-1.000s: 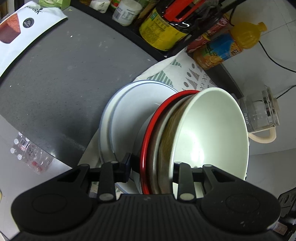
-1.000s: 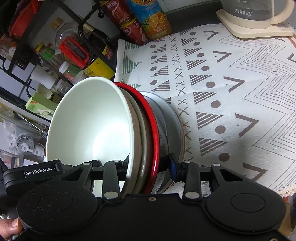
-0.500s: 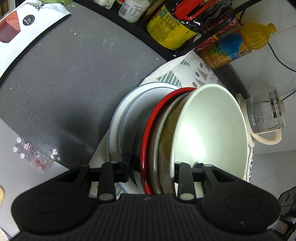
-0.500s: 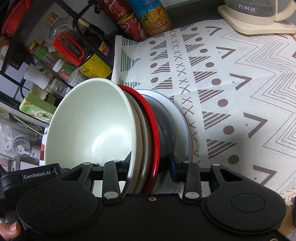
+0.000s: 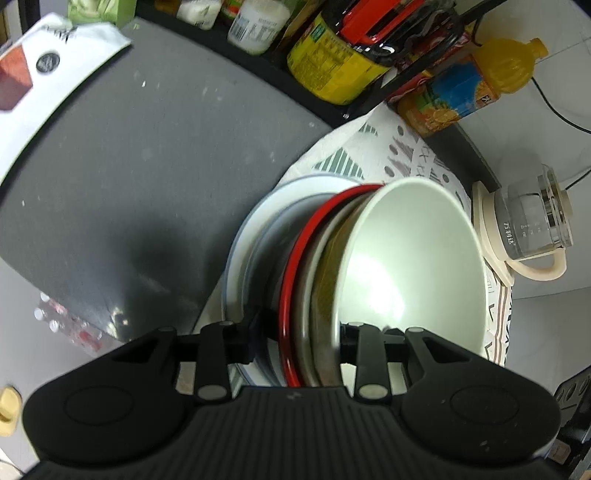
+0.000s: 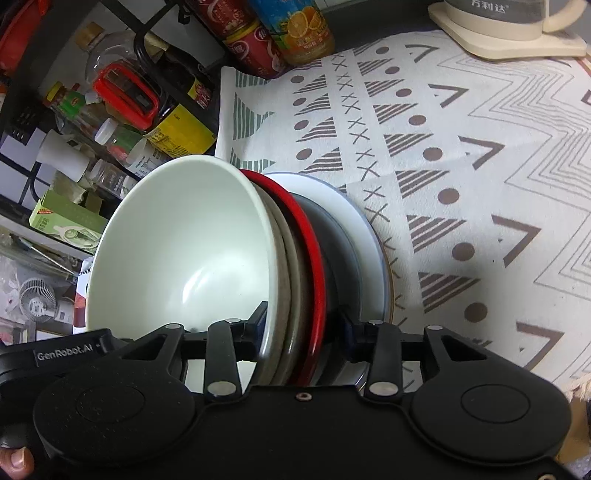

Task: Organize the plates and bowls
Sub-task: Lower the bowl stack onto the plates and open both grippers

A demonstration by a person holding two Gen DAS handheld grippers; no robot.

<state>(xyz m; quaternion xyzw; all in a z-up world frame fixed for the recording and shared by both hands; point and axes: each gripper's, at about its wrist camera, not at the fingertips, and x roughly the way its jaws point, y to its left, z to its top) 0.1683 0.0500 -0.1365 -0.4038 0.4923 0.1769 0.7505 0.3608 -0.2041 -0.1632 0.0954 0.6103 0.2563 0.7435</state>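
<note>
A nested stack of bowls is held over the patterned cloth [image 6: 461,147]: a white bowl [image 5: 406,258] [image 6: 184,240] on the inside, beige and grey rims behind it, then a red-rimmed bowl [image 5: 293,273] [image 6: 314,251] with a dark outside. A white plate with a blue rim [image 5: 240,251] [image 6: 365,229] lies against the back of the stack. My left gripper [image 5: 301,332] and right gripper [image 6: 303,325] each straddle the stack's edge, one pad inside the white bowl, the other on the outer side. Both pairs of jaws are opening, with the stack still between them and touching the pads.
A glass kettle on a cream base [image 5: 532,229] [image 6: 509,22] stands at the cloth's far side. An orange juice bottle [image 5: 461,92] [image 6: 295,26] and a black rack of sauce bottles [image 6: 147,110] line the back. Grey countertop [image 5: 129,166] stretches left of the cloth. A thumb [image 6: 14,458] shows bottom left.
The stack stays between both pairs of fingers. The background has slid slightly in both views as the grippers tilted a little; the finger gaps look marginally wider.
</note>
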